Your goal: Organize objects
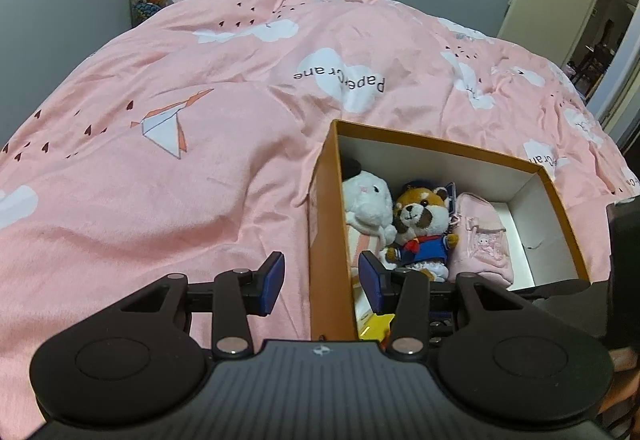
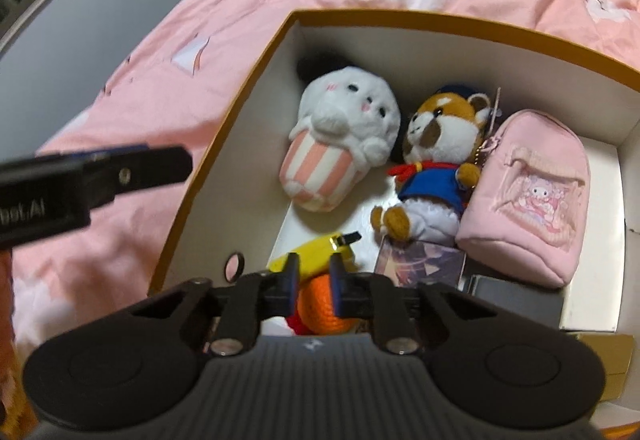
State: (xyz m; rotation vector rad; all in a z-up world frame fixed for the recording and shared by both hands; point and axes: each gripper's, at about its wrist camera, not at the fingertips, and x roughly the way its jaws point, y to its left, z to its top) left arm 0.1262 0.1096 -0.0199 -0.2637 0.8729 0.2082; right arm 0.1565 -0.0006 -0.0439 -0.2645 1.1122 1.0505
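An open cardboard box [image 2: 256, 79], orange-brown outside and plain white inside, sits on a soft pink quilt [image 1: 160, 199] printed with white clouds and folded paper cranes. Along its floor lie a fluffy white plush [image 2: 344, 127] in a pink-and-white striped cup, a brown-and-white furry toy animal [image 2: 436, 143] in a blue jacket with a red scarf just beside it, and a rounded pink fabric pouch [image 2: 528, 195] with a ball chain, touching the toy animal's side. Nearer the camera are a glossy printed card [image 2: 420, 258], a flat dark slab [image 2: 520, 300], a yellow plastic piece [image 2: 316, 256] and an orange knitted ball [image 2: 320, 310]. The right gripper [image 2: 315, 282] hangs over the ball and yellow piece with its jaws drawn nearly together; whether they pinch anything cannot be told. The left gripper [image 1: 322, 282] has its blue-padded jaws spread, straddling the box's left wall without pressing it.
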